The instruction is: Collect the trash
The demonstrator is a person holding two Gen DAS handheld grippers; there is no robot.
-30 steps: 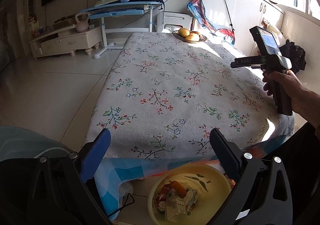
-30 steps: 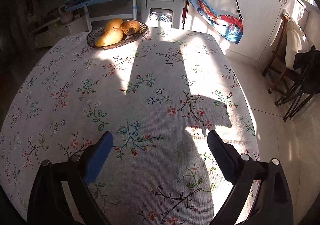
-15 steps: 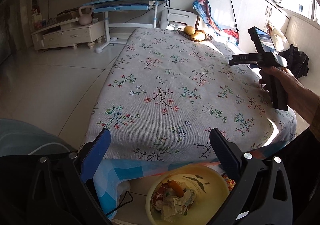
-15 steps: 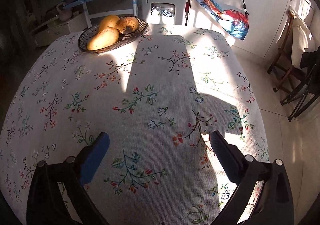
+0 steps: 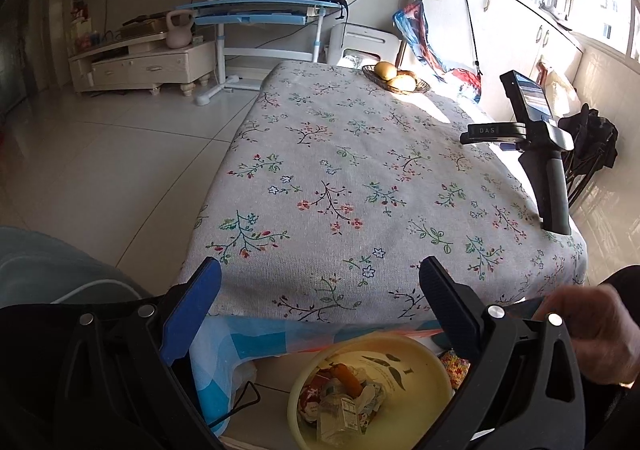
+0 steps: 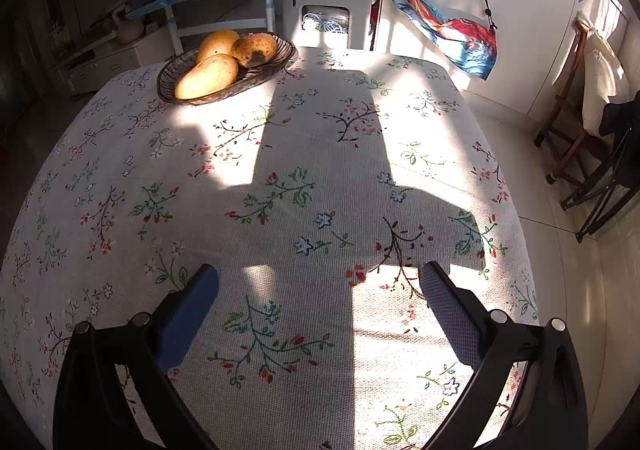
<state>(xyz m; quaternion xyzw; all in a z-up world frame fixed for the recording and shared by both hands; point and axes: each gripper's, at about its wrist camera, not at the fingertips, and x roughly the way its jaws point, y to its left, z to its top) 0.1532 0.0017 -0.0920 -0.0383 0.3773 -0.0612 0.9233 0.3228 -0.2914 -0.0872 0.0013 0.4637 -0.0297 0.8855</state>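
A yellow bin (image 5: pixel 424 354) on the floor below the table's near edge holds trash (image 5: pixel 344 398): crumpled wrappers, a small carton and an orange scrap. My left gripper (image 5: pixel 318 282) hangs open just above it with nothing between its fingers. The right gripper's handle (image 5: pixel 548 186) stands upright on the flowered tablecloth (image 5: pixel 360 154) at the right, with no hand on it. In the right wrist view my right gripper (image 6: pixel 318 282) is open and empty over the cloth (image 6: pixel 320 178). No trash shows on the tabletop. A hand (image 5: pixel 596 330) reaches in beside the left gripper's right finger.
A dark basket of mangoes (image 6: pixel 224 66) sits at the table's far end. Behind it stand a white stool (image 6: pixel 326 10) and a blue desk (image 5: pixel 256 6). Wooden and folding chairs (image 6: pixel 580 138) crowd the right side. Tiled floor (image 5: pixel 120 154) lies to the left.
The hand has let go of the right gripper, which now stands on the table, and has come down beside the left gripper. The right view has moved nearer the fruit basket.
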